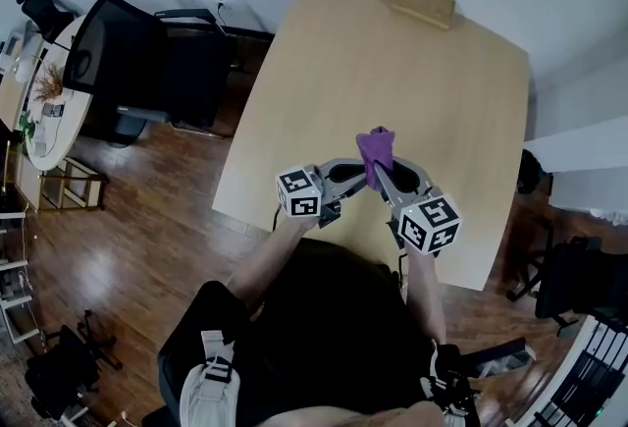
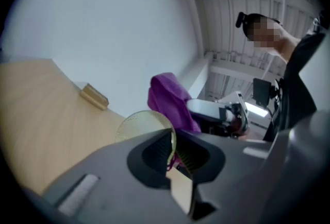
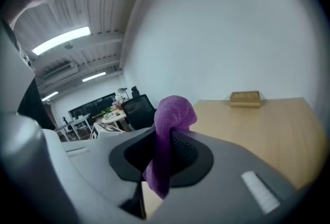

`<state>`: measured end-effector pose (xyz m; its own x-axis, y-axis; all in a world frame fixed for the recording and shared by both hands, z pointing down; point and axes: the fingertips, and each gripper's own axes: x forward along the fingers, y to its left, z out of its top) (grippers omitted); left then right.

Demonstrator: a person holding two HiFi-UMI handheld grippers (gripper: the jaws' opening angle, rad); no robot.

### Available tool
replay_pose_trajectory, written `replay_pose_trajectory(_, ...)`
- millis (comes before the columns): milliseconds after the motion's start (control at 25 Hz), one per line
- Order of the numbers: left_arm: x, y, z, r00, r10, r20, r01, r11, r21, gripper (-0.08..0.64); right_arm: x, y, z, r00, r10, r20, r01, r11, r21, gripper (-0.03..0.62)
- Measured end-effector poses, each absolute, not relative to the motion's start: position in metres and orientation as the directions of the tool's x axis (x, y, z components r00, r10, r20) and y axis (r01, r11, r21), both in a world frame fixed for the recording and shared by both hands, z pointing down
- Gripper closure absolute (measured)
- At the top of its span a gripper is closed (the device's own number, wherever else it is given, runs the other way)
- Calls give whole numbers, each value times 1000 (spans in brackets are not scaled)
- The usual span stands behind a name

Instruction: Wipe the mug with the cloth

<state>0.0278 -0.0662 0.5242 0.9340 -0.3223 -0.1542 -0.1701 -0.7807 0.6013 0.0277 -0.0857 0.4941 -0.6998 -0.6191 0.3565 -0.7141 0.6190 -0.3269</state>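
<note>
Purple, soft and nubby, the cloth (image 3: 166,130) is pinched in the right gripper (image 3: 164,141). Its jaws are closed narrow on a fold, with a rounded tuft bulging above the ribbed black pads and a limp tail hanging below them.

The left gripper (image 2: 172,140) is likewise clamped tight, its pads pressing on the thin wall of the mug (image 2: 140,124). The mug is translucent and pale yellow-green, with a curved rim and a fine ribbed grain across its surface. In the left gripper view the cloth rises just behind and to the right of that rim, and a little purple shows low between the jaws past the mug's wall. I cannot tell whether cloth and mug actually touch.

From the head view both grippers are held up over the near part of the table (image 1: 461,121), their smooth grey shells angled in towards each other so the tips nearly meet, with the cloth standing up between them. In that view the mug is hidden behind the gripper bodies.

The table top is pale matte wood with rounded corners. A small rectangular wooden block (image 1: 424,3) lies at its far edge, well away from the grippers. A black office chair (image 1: 118,62) stands off the table's left side on a floor (image 1: 128,248) of dark glossy planks.
</note>
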Motion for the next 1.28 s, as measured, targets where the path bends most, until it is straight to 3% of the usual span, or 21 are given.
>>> replay_pose_trajectory(240,19,-46,521,950,-248,-191,-92,-805,587,517,55,-89,513,-660,-638,397,-751,546,-370,528)
replay_pose_trajectory(440,17,-43,528,956,-230,-181,-72,-785,616,517,113,-89,556,-548,-672,498,-835,405,-372,528)
replay_pose_trajectory(560,14,-45,523,957,-220,-187,-64,-792,607,517,136,-87,549,-497,-714,493,-863,350,-364,528)
replay_pose_trajectory(680,19,-43,521,970,-169,-174,-38,-815,579,517,133,-90,518,-514,-745,425,-852,386,-353,528)
replay_pose_trajectory(800,28,-31,531,986,-32,-166,69,-822,566,515,126,-96,516,-543,-724,425,-839,443,-317,528)
replay_pose_trajectory(1000,33,-13,581,979,196,-63,196,-796,572,514,87,-72,613,-684,-475,554,-727,510,-460,528)
replay_pose_trajectory(1160,32,-9,597,982,190,18,147,-809,569,514,92,-60,626,-653,-518,552,-756,401,-518,528)
replay_pose_trajectory(1280,32,-12,596,991,132,-5,111,-807,580,515,82,-68,573,-673,-576,465,-735,454,-503,528)
